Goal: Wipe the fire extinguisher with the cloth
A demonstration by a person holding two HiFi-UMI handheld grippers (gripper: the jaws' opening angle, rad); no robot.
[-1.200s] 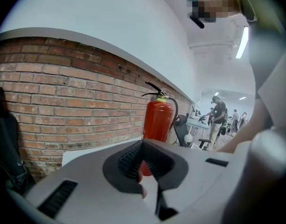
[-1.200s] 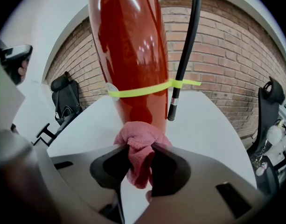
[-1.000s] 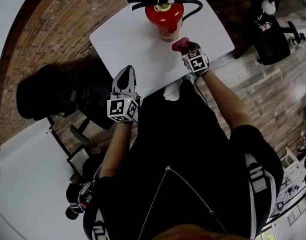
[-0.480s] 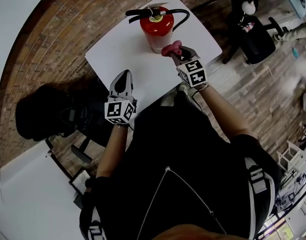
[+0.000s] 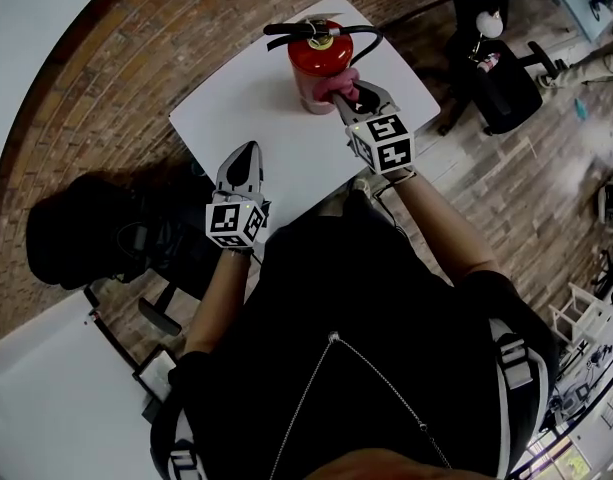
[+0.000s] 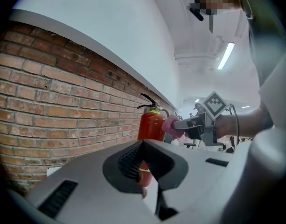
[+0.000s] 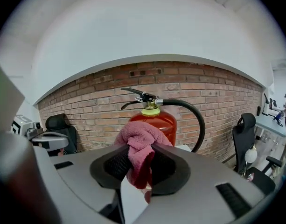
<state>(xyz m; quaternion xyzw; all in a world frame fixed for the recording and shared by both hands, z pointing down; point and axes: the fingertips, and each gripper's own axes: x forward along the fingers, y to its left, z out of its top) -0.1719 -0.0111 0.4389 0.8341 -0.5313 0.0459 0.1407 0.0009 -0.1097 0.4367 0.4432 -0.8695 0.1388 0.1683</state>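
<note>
A red fire extinguisher (image 5: 319, 56) with a black handle and hose stands upright at the far side of a white table (image 5: 248, 108). My right gripper (image 5: 354, 96) is shut on a bunched pink cloth (image 5: 342, 85), which presses against the cylinder's near right side. In the right gripper view the cloth (image 7: 140, 141) bulges out of my right gripper (image 7: 140, 164), just in front of the extinguisher (image 7: 163, 120). My left gripper (image 5: 243, 160) hovers shut and empty over the table's near edge, apart from the extinguisher (image 6: 150, 124). From there the cloth (image 6: 170, 124) is seen touching the cylinder.
The small table stands against a brick wall (image 7: 91, 106). A black hose (image 7: 198, 122) loops down the extinguisher's right side. Black office chairs stand to the right (image 5: 498, 78) and left (image 5: 91, 230) of the table.
My right gripper has carried the cloth forward and up, from the tabletop beside the extinguisher onto its side. The left gripper has hardly moved.
</note>
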